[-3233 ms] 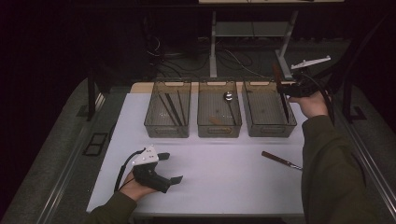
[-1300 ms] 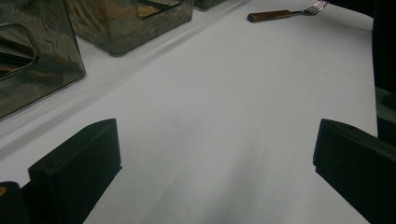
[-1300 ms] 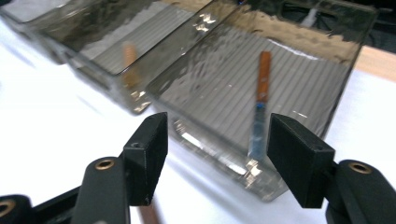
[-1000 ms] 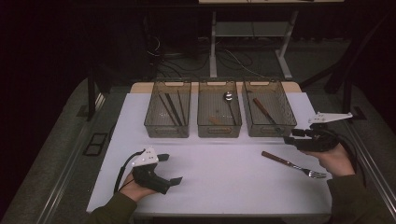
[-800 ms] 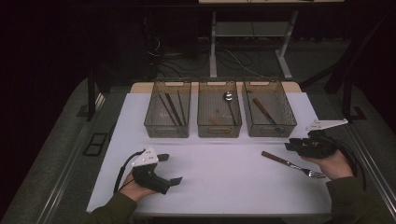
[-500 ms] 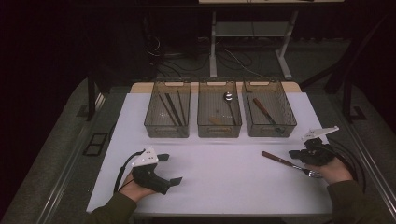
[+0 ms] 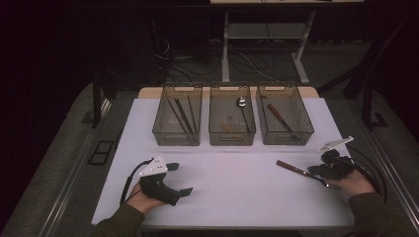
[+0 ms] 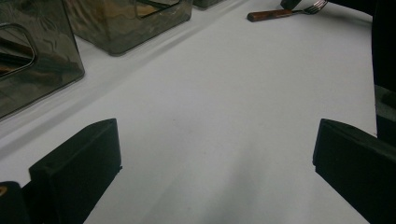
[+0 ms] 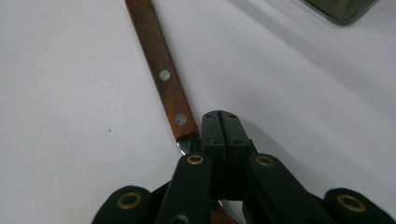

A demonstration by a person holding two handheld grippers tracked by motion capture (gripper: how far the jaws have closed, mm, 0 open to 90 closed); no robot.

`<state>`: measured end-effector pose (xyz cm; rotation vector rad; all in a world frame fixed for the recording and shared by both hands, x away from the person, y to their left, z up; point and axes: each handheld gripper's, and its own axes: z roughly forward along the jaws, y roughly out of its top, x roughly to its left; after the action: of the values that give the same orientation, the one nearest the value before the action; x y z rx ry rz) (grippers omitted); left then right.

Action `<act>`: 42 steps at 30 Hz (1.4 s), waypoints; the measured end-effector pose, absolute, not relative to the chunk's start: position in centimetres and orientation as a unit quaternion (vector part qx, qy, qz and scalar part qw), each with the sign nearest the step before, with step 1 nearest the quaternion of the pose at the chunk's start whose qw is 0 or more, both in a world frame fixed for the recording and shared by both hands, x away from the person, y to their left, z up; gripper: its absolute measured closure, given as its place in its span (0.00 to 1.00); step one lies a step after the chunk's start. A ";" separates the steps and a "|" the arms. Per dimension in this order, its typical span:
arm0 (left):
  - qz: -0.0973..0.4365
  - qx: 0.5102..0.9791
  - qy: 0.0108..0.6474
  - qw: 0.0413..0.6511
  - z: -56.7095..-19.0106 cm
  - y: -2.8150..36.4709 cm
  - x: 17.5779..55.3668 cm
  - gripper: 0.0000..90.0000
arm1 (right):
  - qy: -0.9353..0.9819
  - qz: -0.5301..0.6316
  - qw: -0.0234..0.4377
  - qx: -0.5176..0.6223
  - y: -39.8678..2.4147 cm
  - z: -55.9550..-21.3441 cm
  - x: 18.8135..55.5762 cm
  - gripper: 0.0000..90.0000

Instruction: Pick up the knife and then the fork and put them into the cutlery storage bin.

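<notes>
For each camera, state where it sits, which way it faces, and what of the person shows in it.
High view: fixed above the person's side, looking forward and down on the table and three bins; both forearms show, each with a hand-held gripper, left and right.
Left gripper view: rides the left hand-held gripper, looking low across the table; its jaws stand wide apart.
Right gripper view: rides the right hand-held gripper, looking down; its jaws are shut on the fork.
Shared: all three views show the fork.

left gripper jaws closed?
No. In the left gripper view the left gripper's two black jaws stand wide apart over bare white table, with nothing between them.
</notes>
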<state>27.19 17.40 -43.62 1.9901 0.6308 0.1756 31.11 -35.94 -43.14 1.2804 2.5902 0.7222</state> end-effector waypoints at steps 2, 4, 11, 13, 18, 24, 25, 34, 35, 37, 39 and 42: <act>0.072 0.823 0.261 0.499 -43.6 17.4 27.2 0.00 | 0.868 0.243 0.081 0.426 -36.1 -43.1 30.9 0.99; 0.073 0.824 0.261 0.498 -43.6 17.4 27.2 0.00 | 0.867 0.241 0.081 0.429 -36.3 -43.2 30.8 0.99; 0.072 0.823 0.261 0.499 -43.6 17.4 27.2 0.00 | 0.866 0.270 0.088 0.412 -36.4 -42.2 30.7 0.92; 0.072 0.823 0.261 0.498 -43.7 17.4 27.2 0.00 | 0.871 0.276 0.092 0.396 -36.0 -41.7 30.6 0.82; 0.072 0.823 0.261 0.498 -43.6 17.4 27.2 0.00 | 0.887 0.271 0.080 0.366 -35.0 -41.9 31.1 0.72; 0.072 0.823 0.261 0.499 -43.7 17.4 27.2 0.00 | 0.902 0.246 0.072 0.349 -34.5 -43.0 31.5 0.74; 0.072 0.823 0.261 0.499 -43.7 17.4 27.2 0.00 | 0.903 0.243 0.070 0.346 -34.5 -43.2 31.5 0.75; 0.072 0.824 0.261 0.497 -43.6 17.3 27.2 0.00 | 0.917 0.228 0.070 0.321 -34.1 -43.2 31.5 0.82; 0.072 0.824 0.261 0.497 -43.6 17.4 27.2 0.00 | 0.919 0.223 0.067 0.318 -34.0 -43.1 31.6 0.82; 0.072 0.824 0.262 0.497 -43.7 17.4 27.2 0.00 | 0.926 0.206 0.064 0.309 -33.5 -43.0 31.8 0.83; 0.071 0.825 0.261 0.497 -43.7 17.3 27.2 0.00 | 0.934 0.183 0.060 0.302 -32.9 -42.7 32.1 0.84; 0.071 0.824 0.262 0.497 -43.7 17.3 27.2 0.00 | 0.946 0.142 0.051 0.286 -32.0 -42.4 32.9 0.84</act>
<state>27.22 17.34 -43.67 1.9958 0.6351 0.1722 32.85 -32.04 -42.44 0.8700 2.8792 0.4331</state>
